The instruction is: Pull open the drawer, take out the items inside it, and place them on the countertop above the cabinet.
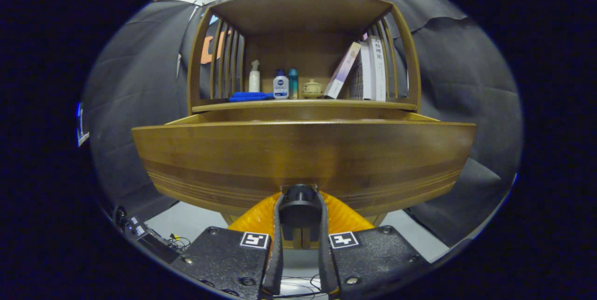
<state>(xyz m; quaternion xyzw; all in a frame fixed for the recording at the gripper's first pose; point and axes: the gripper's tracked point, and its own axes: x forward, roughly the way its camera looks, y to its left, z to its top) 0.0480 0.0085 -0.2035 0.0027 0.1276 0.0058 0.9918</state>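
The gripper (299, 206) has both fingers (278, 225) pressed against the round black knob (298, 209) at the lower middle of the drawer front (303, 160), so it is narrowed and holding that knob. The drawer is pulled out from the wooden cabinet (303, 34); its front panel stands well forward of the cabinet and blocks the inside, so whatever lies in the drawer cannot be made out. Only the top edges of the drawer's side walls (186, 120) show, running back to the cabinet. Above the drawer, the countertop (303, 104) carries a blue cloth (249, 96) at its left, then a white spray bottle (254, 76), a white bottle with a blue label (281, 84), a slim teal bottle (293, 83) and a small lidded ceramic jar (312, 88). To the right of the jar a book (343, 70) leans against several upright books (373, 69). Below the drawer front, behind the knob, a ribbed orange part (340, 216) of the gripper is partly hidden by the fingers.
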